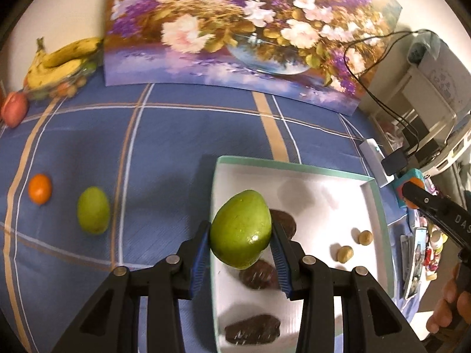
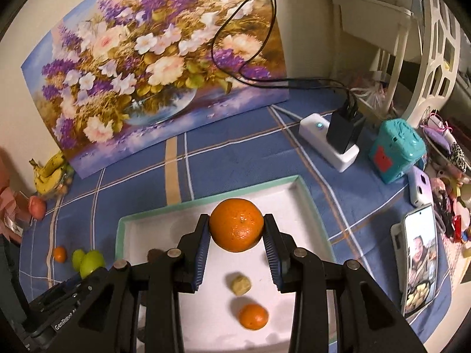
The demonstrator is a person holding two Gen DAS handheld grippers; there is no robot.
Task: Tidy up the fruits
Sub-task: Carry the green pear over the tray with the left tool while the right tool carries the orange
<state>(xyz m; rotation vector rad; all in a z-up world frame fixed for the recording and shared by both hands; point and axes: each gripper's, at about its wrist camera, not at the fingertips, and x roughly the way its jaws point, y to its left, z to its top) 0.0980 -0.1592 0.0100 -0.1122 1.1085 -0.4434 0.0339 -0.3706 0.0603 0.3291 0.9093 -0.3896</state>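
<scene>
L gripper (image 1: 241, 244) clamped on a green mango (image 1: 240, 229), both pads touching its sides, held above the tray's (image 1: 294, 167) left edge. R gripper (image 2: 237, 235) closed on an orange (image 2: 236, 225), pads pressed on both sides, held over the tray's far half. Neither fruit looks to be resting on anything, so both are mid-carry.

Tray is white w/ green rim, sits on a blue checked cloth (image 1: 164, 135). Already in it: dark brown fruits (image 1: 257, 275) along left side, small tan nuts (image 1: 345, 253) toward right, plus a 2nd small orange (image 2: 253, 316) near the front, seen from R cam. Still out on cloth, well left of tray: green fruit (image 1: 93, 209) and small orange (image 1: 40, 189); R cam shows what looks like two green ones (image 2: 88, 260) there, can't tell for sure. Far-left corner: bananas (image 1: 59, 61) and a reddish fruit (image 1: 14, 108). Flower painting (image 1: 244, 29) leans at back; power strip (image 2: 329, 144) + phone (image 2: 419, 259) on right side.

Step, imo: placing fruit into tray, both hands loaded. Next: lower each into bare tray floor, mango clear of the brown pieces, orange prob by the other orange if grouping by kind, then open jaws. Round fruit may roll on release, so set down low first. After that, go for the loose fruit left of tray.
</scene>
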